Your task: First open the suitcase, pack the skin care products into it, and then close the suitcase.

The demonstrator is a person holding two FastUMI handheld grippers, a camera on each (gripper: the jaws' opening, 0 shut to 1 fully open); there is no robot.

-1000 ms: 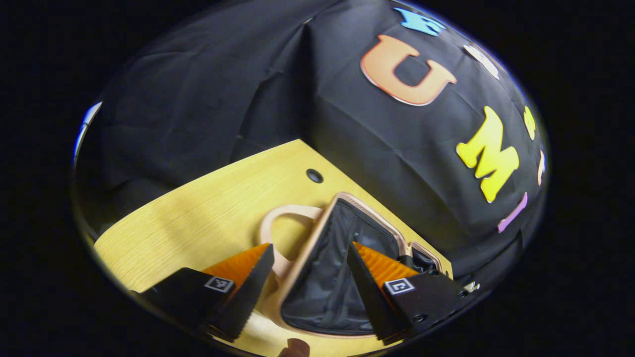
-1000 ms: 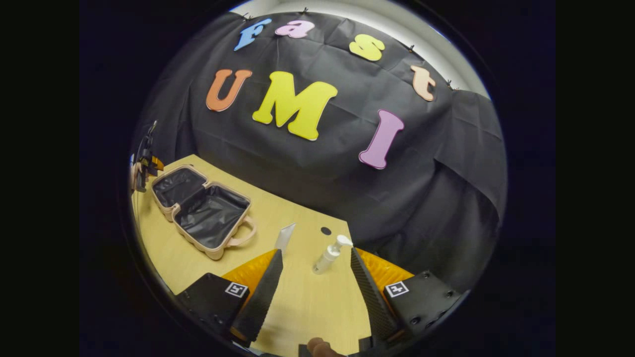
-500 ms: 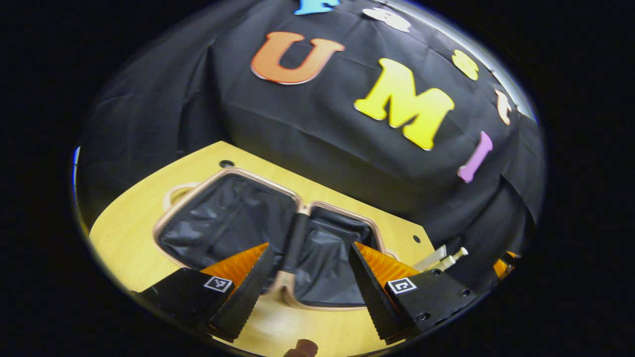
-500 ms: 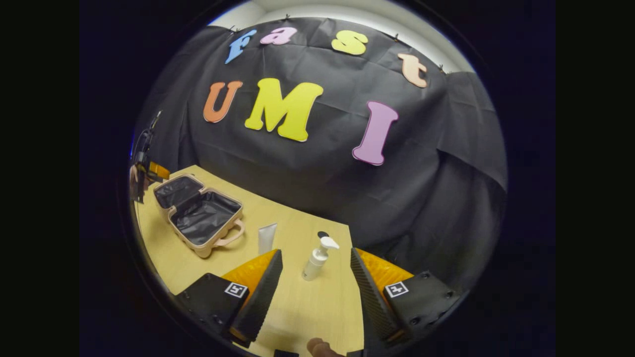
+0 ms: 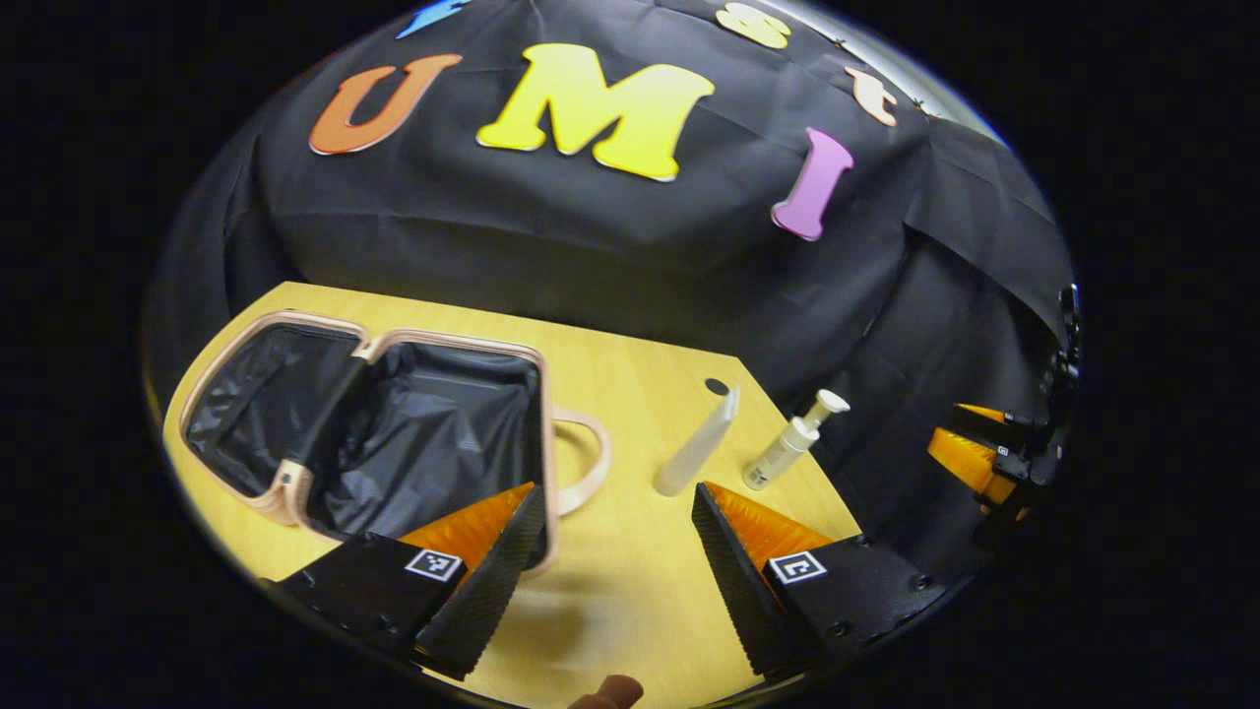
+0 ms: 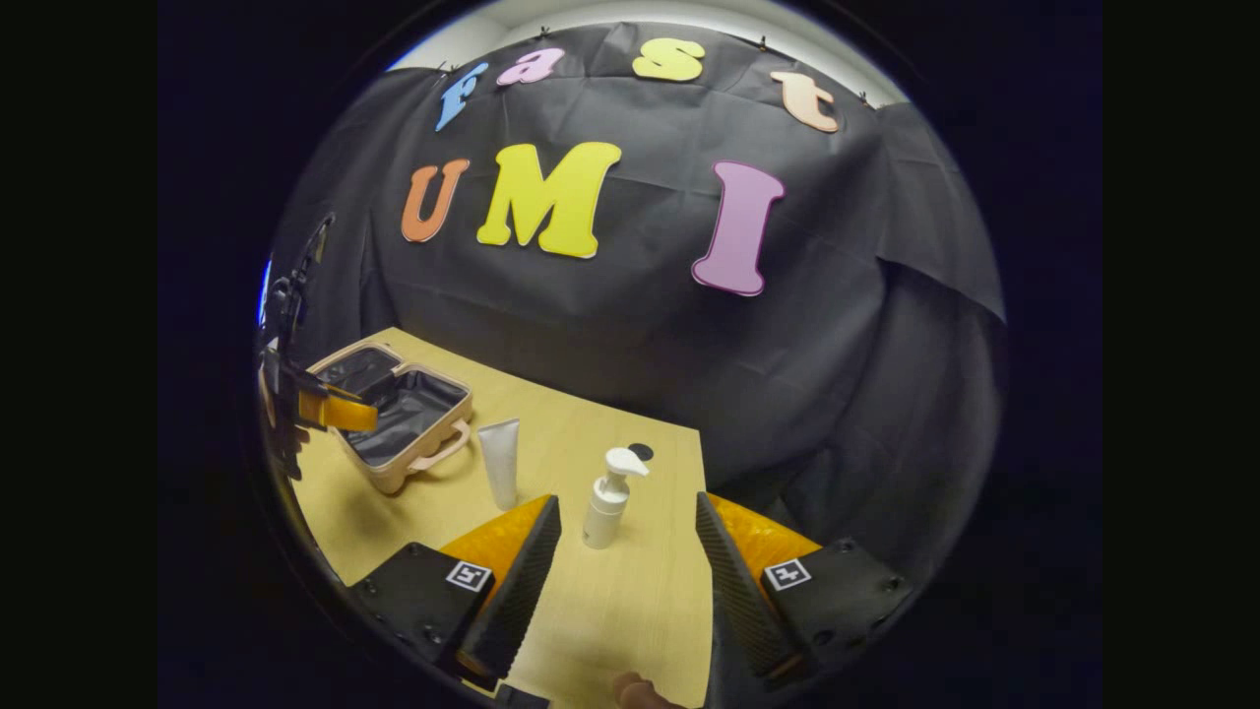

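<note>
A pink suitcase lies open on the wooden table, both halves lined in black, handle toward the products. My left gripper is open above the table just right of the case, empty. A pale tube lies flat ahead of it, and a white pump bottle stands beyond. In the right gripper view the pump bottle stands upright just ahead of my open right gripper, slightly left of centre. The tube lies between the bottle and the suitcase.
The table has a round cable hole near its back edge, behind the bottle. Black cloth walls close in the back and sides. The other gripper hovers off the table's right edge; the left one hangs over the case.
The left gripper has swung right, from over the suitcase lining to its handle side, bringing tube and bottle into view. The right gripper has drawn nearer the pump bottle. Both stayed open.
</note>
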